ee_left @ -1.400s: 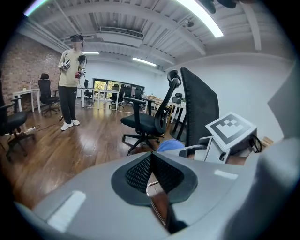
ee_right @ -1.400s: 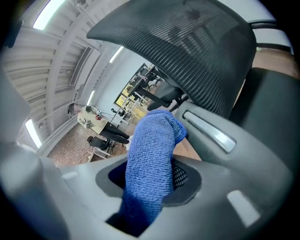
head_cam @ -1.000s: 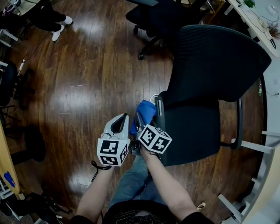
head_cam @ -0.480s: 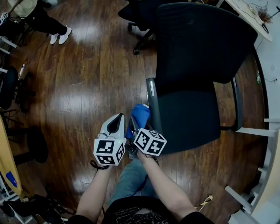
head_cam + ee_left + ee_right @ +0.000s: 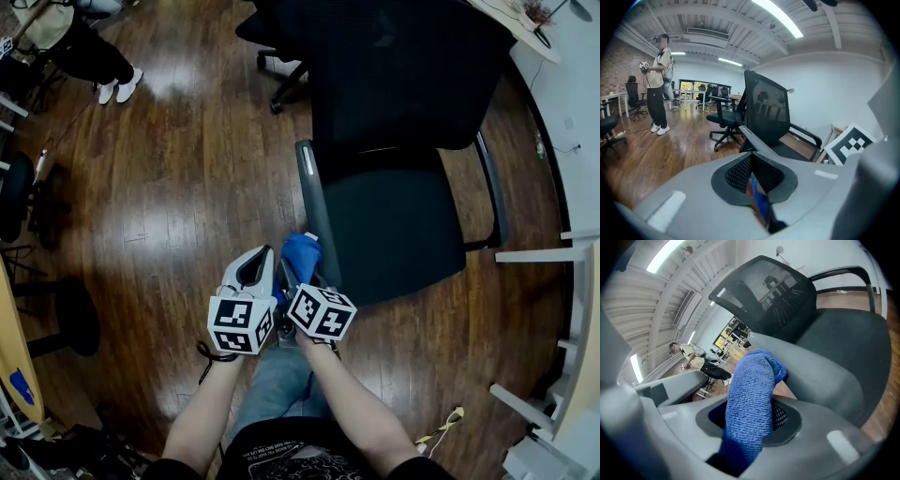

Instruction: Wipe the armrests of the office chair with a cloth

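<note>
- Head view: my right gripper [image 5: 298, 272] is clamped on the blue cloth [image 5: 301, 251]. The right gripper view agrees: a thick fold is pinched between the jaws and bulges out past them.
- Changed in the last second: the cloth has slid down the near armrest [image 5: 311, 197], from its upper part to its 6 o'clock end, nearest me.
- The office chair [image 5: 394, 234] also sits further toward 12 o'clock in the frame than before. I read that as the head camera shifting, since the chair looks the same.
- The left gripper [image 5: 261, 255] is just beside the right one, at its 9 o'clock. Its jaws are together and hold nothing. The blue sliver in the left gripper view is the cloth beyond them.
- My read: one pull stroke along the near armrest is about finished, so roughly half the job is done at best.
- The far armrest [image 5: 494, 197] is at 3 o'clock across the seat, well apart from the cloth, and looks unwiped.
- Next I'd lift off, then either repeat the stroke or carry the cloth over.
- Risk: the cloth slips off the armrest end toward the floor [image 5: 169, 206].
</note>
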{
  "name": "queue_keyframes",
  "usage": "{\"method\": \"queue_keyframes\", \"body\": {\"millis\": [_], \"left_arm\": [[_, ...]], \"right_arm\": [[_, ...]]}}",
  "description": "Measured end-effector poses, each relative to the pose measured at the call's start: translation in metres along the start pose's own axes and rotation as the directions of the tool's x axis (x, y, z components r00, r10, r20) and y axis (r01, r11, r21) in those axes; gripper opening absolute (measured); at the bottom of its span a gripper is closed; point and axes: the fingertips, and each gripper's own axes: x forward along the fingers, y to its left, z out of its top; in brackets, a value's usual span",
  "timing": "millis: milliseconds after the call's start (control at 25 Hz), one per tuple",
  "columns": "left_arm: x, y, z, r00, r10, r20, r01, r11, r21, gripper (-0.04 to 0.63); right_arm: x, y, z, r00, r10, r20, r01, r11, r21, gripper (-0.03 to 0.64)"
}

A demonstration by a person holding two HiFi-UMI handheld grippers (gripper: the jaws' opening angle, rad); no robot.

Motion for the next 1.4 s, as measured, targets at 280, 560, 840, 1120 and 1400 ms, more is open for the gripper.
{"method": "queue_keyframes", "body": {"millis": [280,560,840,1120,1400], "left_arm": [[-0.014,-0.023,-0.017,1.000,-0.023,0.008,0.023,1.000,-0.001,0.003],[-0.026,-0.046,-0.030,0.999,-0.044,0.013,0.044,0.999,0.006,0.003],[-0.031,-0.068,-0.039,0.997,-0.071,0.007,0.071,0.997,0.011,0.003],[-0.025,-0.081,-0.037,0.996,-0.089,0.002,0.089,0.996,0.024,0.003],[-0.022,-0.090,-0.037,0.995,-0.100,-0.001,0.100,0.994,0.033,0.003]], "right_arm": [[-0.034,-0.012,-0.036,1.000,0.003,-0.027,-0.004,1.000,-0.028,0.137],[-0.065,-0.028,-0.049,1.000,-0.008,-0.016,0.008,0.999,-0.042,0.137],[-0.092,-0.049,-0.053,0.999,-0.041,0.003,0.041,0.999,-0.022,0.137],[-0.100,-0.059,-0.050,0.999,-0.046,0.005,0.046,0.998,-0.034,0.137],[-0.107,-0.065,-0.049,0.999,-0.026,0.020,0.027,0.998,-0.050,0.137]]}}
